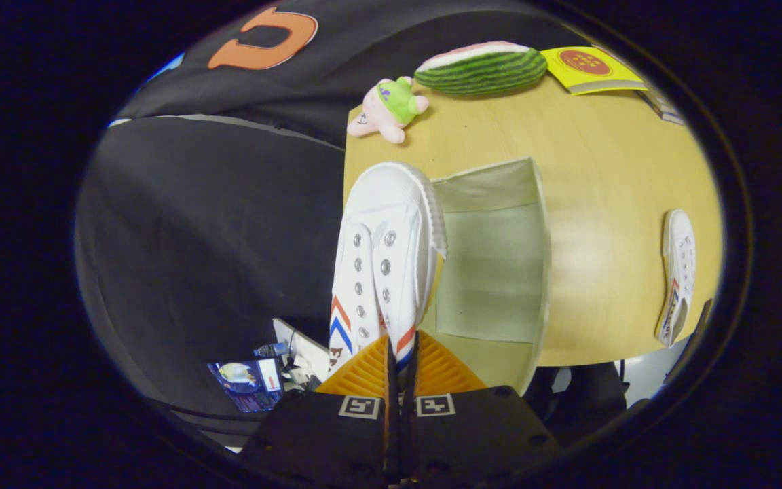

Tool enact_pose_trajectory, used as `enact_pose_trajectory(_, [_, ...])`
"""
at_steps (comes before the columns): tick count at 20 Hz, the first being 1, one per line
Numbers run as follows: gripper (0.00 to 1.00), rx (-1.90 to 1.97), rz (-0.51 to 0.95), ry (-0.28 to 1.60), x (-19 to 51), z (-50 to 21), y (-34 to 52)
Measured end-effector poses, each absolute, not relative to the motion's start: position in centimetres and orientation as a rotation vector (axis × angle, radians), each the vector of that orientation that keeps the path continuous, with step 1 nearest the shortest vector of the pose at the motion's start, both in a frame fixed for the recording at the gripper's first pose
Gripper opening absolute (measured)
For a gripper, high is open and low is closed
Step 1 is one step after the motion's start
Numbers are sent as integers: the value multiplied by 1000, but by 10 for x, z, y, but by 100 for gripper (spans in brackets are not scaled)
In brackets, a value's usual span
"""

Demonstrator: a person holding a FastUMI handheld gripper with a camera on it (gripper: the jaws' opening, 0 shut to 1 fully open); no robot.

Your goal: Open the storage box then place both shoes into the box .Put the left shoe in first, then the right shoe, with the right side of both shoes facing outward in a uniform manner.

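Gripper point(401, 360) clamping shoe point(381, 258), box point(493, 272) beside

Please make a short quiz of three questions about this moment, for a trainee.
1. True or false: the gripper is shut on the white shoe, pinching the thin edge at its heel end.
2. The storage box is: A closed; B open with nothing seen inside; C open with a shoe inside.
3. Fill in: the second shoe lies on the ____, beyond the box.

Key: 1 true; 2 B; 3 table.
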State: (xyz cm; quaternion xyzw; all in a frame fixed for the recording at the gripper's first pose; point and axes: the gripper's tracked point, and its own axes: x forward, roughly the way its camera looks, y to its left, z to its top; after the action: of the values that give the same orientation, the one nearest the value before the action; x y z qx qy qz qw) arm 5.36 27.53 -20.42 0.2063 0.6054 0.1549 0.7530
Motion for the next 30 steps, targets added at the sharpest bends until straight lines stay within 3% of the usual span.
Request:
enact_pose_trajectory(6, [6,429,235,1357,74,-263,280])
enact_pose_trajectory(9, [9,474,271,1361,77,-271,293])
enact_pose_trajectory(10, [28,493,298,1348,81,-265,298])
enact_pose_trajectory(11, [35,497,313,1340,83,-263,302])
enact_pose_trajectory(14, [76,445,337,1288,89,-251,300])
enact_pose_trajectory(16, [84,416,343,1243,92,-240,294])
enact_pose_trajectory(18, [90,390,340,1199,91,-228,285])
enact_pose_trajectory(23, [90,309,318,1091,80,-197,237])
enact_pose_trajectory(30, [91,170,196,1026,56,-174,86])
